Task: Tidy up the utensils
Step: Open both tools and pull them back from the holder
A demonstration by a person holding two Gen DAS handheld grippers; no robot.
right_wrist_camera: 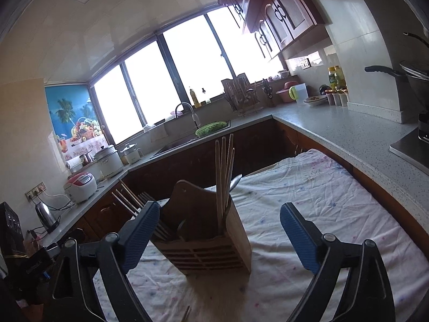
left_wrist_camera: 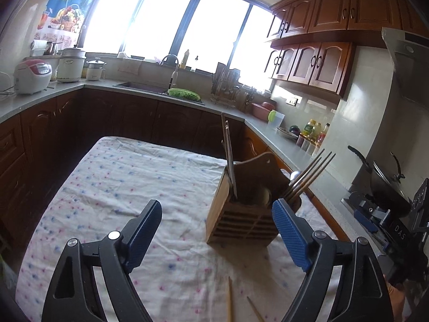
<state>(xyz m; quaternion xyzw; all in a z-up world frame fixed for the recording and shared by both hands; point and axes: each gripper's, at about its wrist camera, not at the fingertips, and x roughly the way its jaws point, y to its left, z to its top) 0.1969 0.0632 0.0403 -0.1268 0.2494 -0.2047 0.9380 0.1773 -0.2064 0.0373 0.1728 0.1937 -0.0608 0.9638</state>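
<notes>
Wooden utensil holder just ahead of left claw, both claws apart and empty, right claw, loose chopsticks perhaps below.

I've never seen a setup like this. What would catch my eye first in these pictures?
Probably the wooden utensil holder in the middle of the cloth-covered table, with chopsticks sticking out of it. Next, the two open blue-padded grippers, left gripper and right gripper, flanking it, with the bright window behind.

2 loose chopsticks cut off by lower edge
</notes>
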